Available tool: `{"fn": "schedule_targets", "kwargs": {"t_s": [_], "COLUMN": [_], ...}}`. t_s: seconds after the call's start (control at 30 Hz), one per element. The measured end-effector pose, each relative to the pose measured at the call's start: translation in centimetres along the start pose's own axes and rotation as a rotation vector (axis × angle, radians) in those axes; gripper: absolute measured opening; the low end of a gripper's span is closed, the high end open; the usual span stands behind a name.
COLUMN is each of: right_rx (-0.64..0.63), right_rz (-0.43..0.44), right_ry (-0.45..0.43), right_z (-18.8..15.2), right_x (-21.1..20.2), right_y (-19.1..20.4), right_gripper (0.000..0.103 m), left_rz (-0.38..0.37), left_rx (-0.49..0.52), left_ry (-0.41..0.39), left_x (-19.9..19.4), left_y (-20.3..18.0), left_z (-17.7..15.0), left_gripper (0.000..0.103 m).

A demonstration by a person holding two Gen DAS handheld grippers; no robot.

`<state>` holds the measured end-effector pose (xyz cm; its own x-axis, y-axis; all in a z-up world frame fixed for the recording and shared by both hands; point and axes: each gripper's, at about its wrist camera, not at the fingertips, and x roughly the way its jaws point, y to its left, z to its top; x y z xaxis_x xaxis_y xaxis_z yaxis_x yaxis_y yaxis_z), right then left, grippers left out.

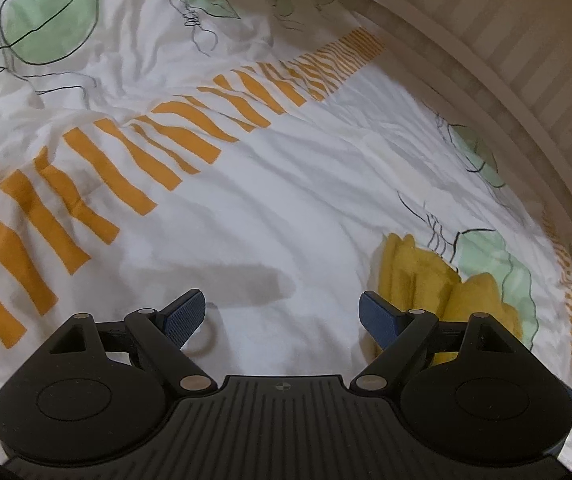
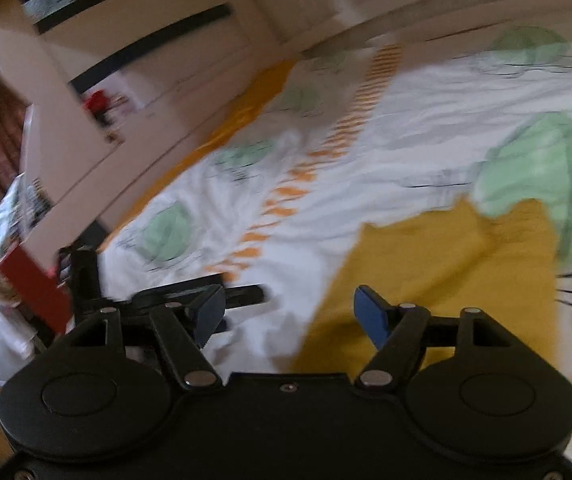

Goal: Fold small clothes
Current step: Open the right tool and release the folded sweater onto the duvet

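Note:
A mustard-yellow garment point(image 2: 445, 264) lies flat on the bed's white patterned cover point(image 2: 405, 128); in the left wrist view the same yellow garment point(image 1: 417, 276) shows bunched at the lower right, partly behind the right finger. My left gripper point(image 1: 282, 314) hangs open over bare cover, nothing between its blue pads point(image 1: 184, 314). My right gripper point(image 2: 287, 312) is open above the garment's near left edge, its right finger point(image 2: 371, 314) over the yellow cloth, holding nothing. The right wrist view is blurred by motion.
The cover point(image 1: 286, 184) carries orange stripes point(image 1: 98, 176) and green leaf prints. A pale bed frame point(image 1: 497, 64) runs along the far right edge. White shelves point(image 2: 134, 64) and a red object point(image 2: 34, 280) stand beyond the bed at the left of the right wrist view.

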<state>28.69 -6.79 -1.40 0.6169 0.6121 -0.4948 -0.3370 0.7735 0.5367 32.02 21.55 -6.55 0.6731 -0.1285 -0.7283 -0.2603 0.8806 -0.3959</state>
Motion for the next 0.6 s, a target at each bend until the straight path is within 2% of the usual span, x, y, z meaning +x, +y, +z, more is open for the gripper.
{"fn": "schedule_targets", "kwargs": {"t_s": [0.13,0.3,0.5,0.6], "right_rx": [0.044,-0.023,-0.236,-0.334], "right_rz": [-0.055,-0.056,0.010,0.016], "right_ry": [0.040,0.091,0.172,0.183], "right_z": [-1.7,-4.6,-8.2,-9.3], "right_x": [0.7,2.4,4.0,3.7], "right_y": [-2.1,-1.0,2.5,3.6], "right_gripper": [0.076,0.076,0.079,0.082], "left_rz": [-0.015,-0.030,-0.053,-0.077], "left_rx": [0.039,0.112,0.235,0.301], "left_ry": [0.005,-0.001,-0.009,0.002], "left_x": [0.1,-0.1,-0.3,-0.4], "left_y": [-0.8,-2.1,-4.1,-5.2], "left_z": [-0.2,-0.8,-1.8,-2.5], "left_gripper": [0.084,0.084,0.084,0.084]}}
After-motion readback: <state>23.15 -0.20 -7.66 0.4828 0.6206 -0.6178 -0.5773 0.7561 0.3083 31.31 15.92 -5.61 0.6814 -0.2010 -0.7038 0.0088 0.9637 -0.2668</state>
